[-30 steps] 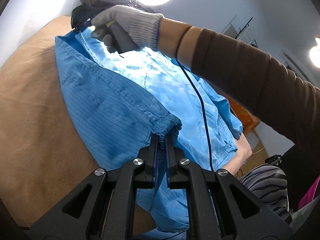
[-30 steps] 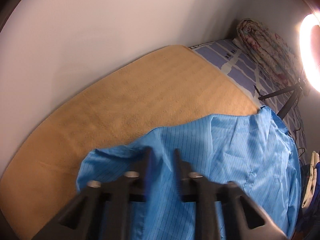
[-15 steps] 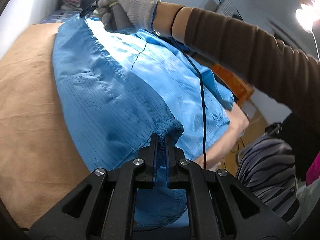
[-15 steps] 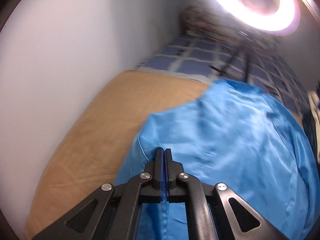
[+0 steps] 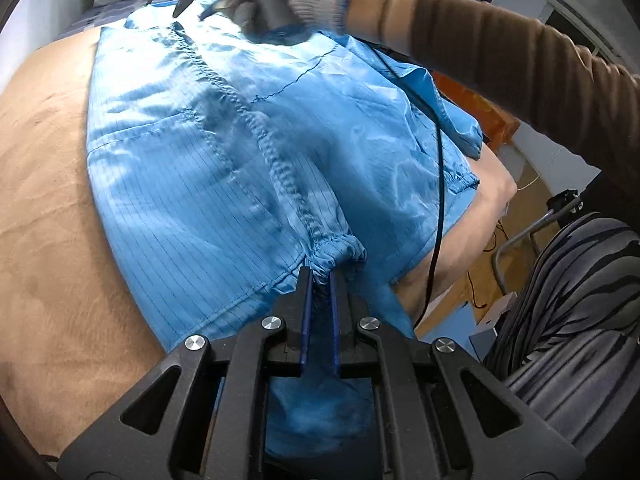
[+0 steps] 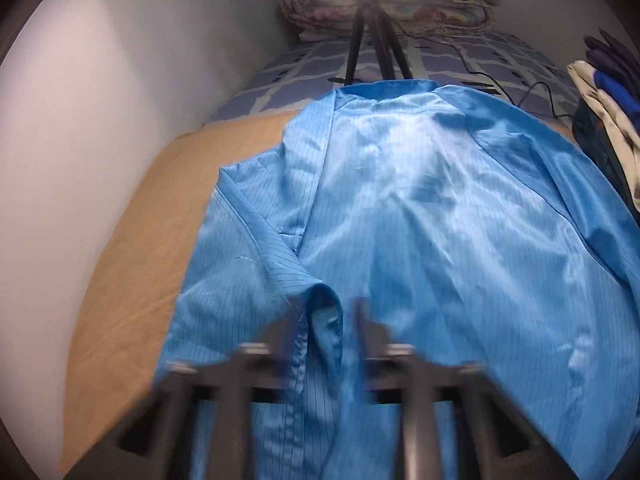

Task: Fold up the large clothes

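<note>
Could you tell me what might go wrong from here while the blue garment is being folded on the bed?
1. The left tool pinches only the gathered cuff of the blue garment; a pull might slip it free.
2. The black cable lies across the fabric and could be trapped in the fold.
3. The right tool looks open and blurred, so that fabric edge may drop unevenly.

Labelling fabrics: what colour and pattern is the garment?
Bright blue garment with thin dark pinstripes, clearest in the left wrist view.

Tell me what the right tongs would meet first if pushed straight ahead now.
Probably more of the blue garment: the right tongs, jaws apart and motion-blurred, point along its back toward the collar. The tripod stands well beyond; depth is uncertain.
</note>
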Motion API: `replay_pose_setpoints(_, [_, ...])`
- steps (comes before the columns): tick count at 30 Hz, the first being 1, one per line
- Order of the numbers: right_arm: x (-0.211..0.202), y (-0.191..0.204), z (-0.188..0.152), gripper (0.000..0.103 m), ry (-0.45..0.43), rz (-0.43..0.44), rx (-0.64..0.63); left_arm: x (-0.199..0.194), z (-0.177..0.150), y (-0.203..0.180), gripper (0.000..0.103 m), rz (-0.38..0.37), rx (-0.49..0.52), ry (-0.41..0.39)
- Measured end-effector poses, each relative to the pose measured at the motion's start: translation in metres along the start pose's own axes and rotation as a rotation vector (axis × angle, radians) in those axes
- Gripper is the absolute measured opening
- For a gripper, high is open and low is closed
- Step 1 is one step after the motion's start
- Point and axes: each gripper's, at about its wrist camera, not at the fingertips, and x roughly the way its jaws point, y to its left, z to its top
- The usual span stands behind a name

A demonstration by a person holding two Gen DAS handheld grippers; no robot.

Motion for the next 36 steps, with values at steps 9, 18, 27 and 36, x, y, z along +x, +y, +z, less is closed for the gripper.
replay_pose_setpoints(9, [-0.088,-0.036,-0.073,0.055,0.011,0.171,0.061,-0.068,-0.019,0.023,0.051,0.022,-0.19,-0.154])
replay_pose_setpoints(18, [-0.12,-0.029,-0.229,0.058,0.203,0.307,0.03,-0.049,-0.044,0.088,0.055,-0.038,-0.531,-0.14])
replay_pose_setpoints(27, [-0.108,0.0,-0.288,0.006,0.305,0.364,-0.015,-0.036,-0.047,0.087,0.005,0.035,-0.538,-0.131])
replay_pose_setpoints(36, [-0.122,0.027,-0.296,0.03,0.255,0.241,-0.157,-0.05,-0.04,0.076,0.01,0.163,-0.432,-0.129])
